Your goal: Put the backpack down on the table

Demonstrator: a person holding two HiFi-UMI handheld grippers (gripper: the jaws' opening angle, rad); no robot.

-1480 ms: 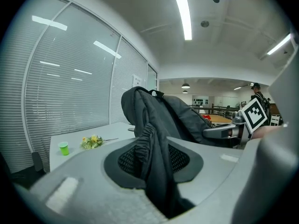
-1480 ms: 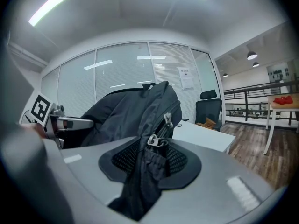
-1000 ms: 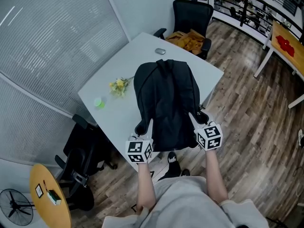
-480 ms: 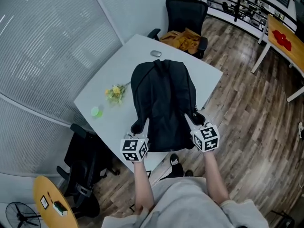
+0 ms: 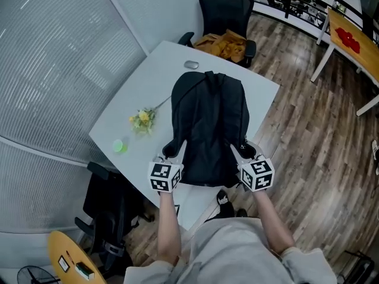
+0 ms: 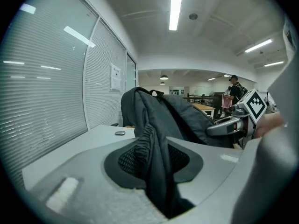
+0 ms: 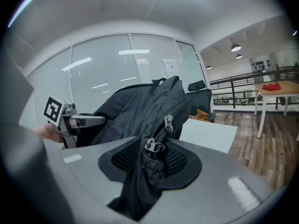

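A black backpack (image 5: 208, 126) lies lengthwise over the white table (image 5: 142, 93), its near end at the table's front edge. My left gripper (image 5: 176, 152) is shut on the fabric of its near left corner, and that fabric (image 6: 154, 162) fills the jaws in the left gripper view. My right gripper (image 5: 237, 155) is shut on the near right corner, where a zipper with two metal pulls (image 7: 156, 141) sits between the pads. The backpack (image 7: 140, 111) rises ahead of both jaws. Whether its near end rests on the table is hidden.
A small yellow flower sprig (image 5: 142, 119) and a green cap (image 5: 119, 146) lie on the table's left part, a grey mouse-like thing (image 5: 191, 65) at its far end. A black office chair (image 5: 224, 16) holds orange cloth. Another dark chair (image 5: 112, 203) stands at my near left.
Both grippers have carried the backpack's near end slightly forward over the table, and the left one has shifted inward. The view has tilted, so the table sits higher in the head view.
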